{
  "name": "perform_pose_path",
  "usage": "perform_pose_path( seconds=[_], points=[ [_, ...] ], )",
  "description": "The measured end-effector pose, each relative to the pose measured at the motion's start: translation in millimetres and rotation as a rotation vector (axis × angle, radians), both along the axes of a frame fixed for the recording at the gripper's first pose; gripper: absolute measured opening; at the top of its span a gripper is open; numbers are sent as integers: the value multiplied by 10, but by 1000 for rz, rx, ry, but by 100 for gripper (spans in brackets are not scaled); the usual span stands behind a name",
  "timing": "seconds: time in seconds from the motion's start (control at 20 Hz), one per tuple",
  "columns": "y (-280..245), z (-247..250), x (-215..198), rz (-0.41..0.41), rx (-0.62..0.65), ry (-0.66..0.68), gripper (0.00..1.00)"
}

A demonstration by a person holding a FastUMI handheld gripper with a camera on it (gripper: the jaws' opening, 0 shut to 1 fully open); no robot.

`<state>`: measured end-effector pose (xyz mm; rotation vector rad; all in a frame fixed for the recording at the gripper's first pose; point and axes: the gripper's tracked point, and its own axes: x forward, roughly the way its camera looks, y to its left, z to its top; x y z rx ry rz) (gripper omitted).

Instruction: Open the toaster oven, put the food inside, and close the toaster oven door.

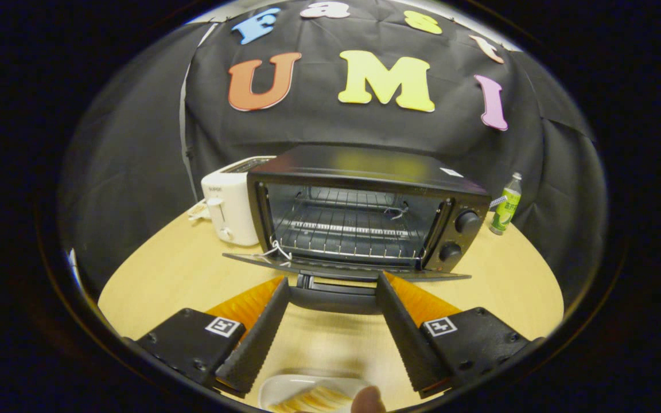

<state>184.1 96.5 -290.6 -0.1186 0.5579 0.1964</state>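
Door (345, 269) down flat, oven cavity wide open ahead of me. My tongs (333, 292) are spread apart, gripping nothing, both fingers pointing straight at the toaster oven (365, 212), with the door's handle (336, 295) sitting just between and ahead of the tips. From this I judge the opening step done.

What matters now is that the food (313, 398) is not ahead of me at all. It lies below and behind the fingertips, back between the finger roots, on a white plate (284, 385) on the worktop (175, 269). It looks like pale sliced bread, but it is blurred and cut off, so I can't call its long axis with any confidence. A fingertip (369, 400) of the person pokes in right beside it.

So I reckon the coming move is a pull back and a dip down, not a push forward, then a lift over the lowered door onto the wire rack (350, 229).

Counting: one toaster oven, two knobs (467, 221) on its right panel, one white pop-up toaster (228, 209) touching or just beside its left flank, one green bottle (505, 203) well off to its right, one plate of food.
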Motion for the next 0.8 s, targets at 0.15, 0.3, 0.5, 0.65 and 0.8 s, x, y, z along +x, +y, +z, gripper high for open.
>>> perform_pose_path(
  seconds=[0.15,0.3,0.5,0.65,0.8],
  points=[
    [-39,-80,-93,-4,55,23,96],
    [-46,-301,-204,-3,65,88,96],
    [-105,-617,-318,-27,68,159,96],
    [-74,-570,-331,-16,84,149,93],
    [-81,-354,-412,-2,80,81,93]
  ],
)
